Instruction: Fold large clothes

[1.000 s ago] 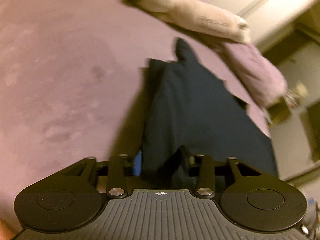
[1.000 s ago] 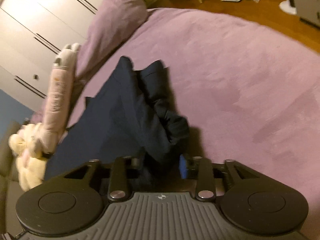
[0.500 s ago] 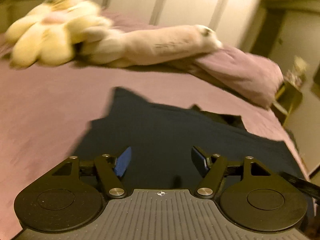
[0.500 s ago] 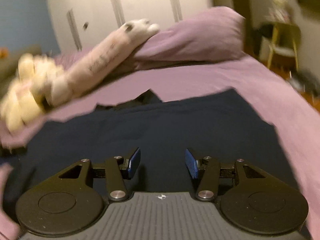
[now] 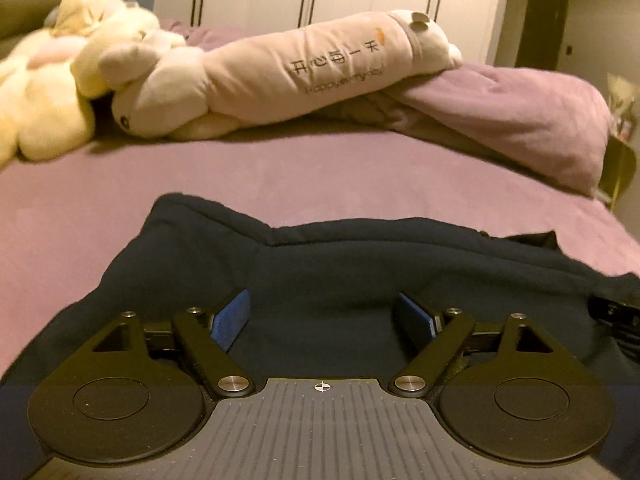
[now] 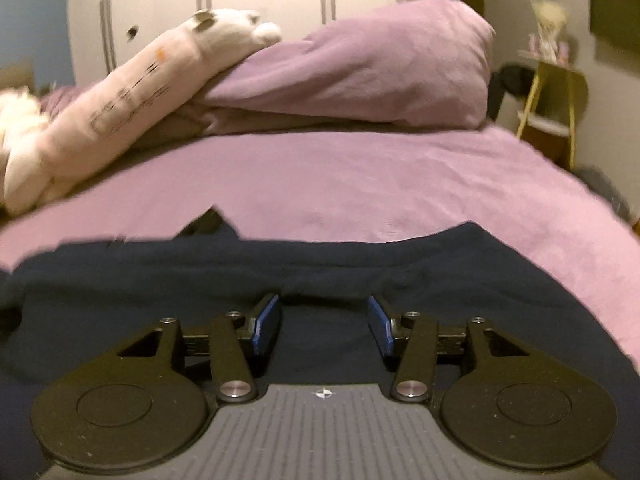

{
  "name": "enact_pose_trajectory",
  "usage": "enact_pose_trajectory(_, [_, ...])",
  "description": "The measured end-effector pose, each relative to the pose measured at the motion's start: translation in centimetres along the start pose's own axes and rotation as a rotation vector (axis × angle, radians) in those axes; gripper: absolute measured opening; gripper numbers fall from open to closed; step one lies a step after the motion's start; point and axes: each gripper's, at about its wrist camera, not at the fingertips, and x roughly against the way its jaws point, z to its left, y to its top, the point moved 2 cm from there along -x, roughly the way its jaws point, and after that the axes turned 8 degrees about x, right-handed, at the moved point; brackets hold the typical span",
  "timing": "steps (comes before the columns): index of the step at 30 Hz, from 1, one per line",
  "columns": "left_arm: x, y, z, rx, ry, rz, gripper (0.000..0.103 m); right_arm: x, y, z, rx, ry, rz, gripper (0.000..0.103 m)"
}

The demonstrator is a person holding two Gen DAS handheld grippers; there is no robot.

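Left wrist: gripper (image 5: 323, 318) spread apart, empty, low over the dark garment (image 5: 360, 264) lying on the near part of the bed (image 5: 280, 176); right wrist: gripper (image 6: 323, 322) likewise apart above the same cloth, seemingly laid double, with further folds probably left.

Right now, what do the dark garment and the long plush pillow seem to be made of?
The dark navy garment looks like a thick, soft knit, perhaps cotton fleece: matte, with rounded, bulky folds and no shine. The long plush pillow looks like short-pile synthetic plush over soft stuffing: smooth, pale pinkish surface with printed letters, and it sags over the purple pillow. Both are guesses from look only.
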Motion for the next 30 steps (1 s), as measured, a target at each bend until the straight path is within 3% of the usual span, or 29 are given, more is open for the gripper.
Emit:
enact_pose_trajectory(4, [0.0,0.1,-0.1,-0.008,0.004,0.004,0.088,-0.1,0.3,-0.4,-0.031,0.01,-0.006,0.05])
enact_pose_trajectory(8, [1.1,0.0,0.2,-0.017,-0.008,0.018,0.087,3.0,-0.4,-1.6,-0.057,0.037,0.004,0.052])
enact_pose_trajectory(14, [4.7,-1.7,0.7,-0.123,-0.033,-0.012,0.087,9.8,-4.9,-6.2,-0.073,-0.09,-0.056,0.052])
enact_pose_trajectory(16, [5.7,-2.3,1.0,-0.138,-0.005,-0.035,0.087,11.6,-6.3,-7.4,-0.106,-0.092,-0.064,0.051])
enact_pose_trajectory(20, [7.5,-2.9,2.2,-0.112,0.038,-0.039,0.087,13.7,-7.1,-6.1,0.03,-0.178,-0.039,0.051])
enact_pose_trajectory(23, [9.2,-3.3,2.7,-0.126,0.063,-0.036,0.087,15.7,-6.8,-6.0,0.019,-0.209,-0.018,0.05])
enact_pose_trajectory(30, [13.3,-4.4,3.1,-0.089,0.085,0.004,0.089,18.3,-7.3,-3.7,-0.016,-0.045,-0.042,0.047])
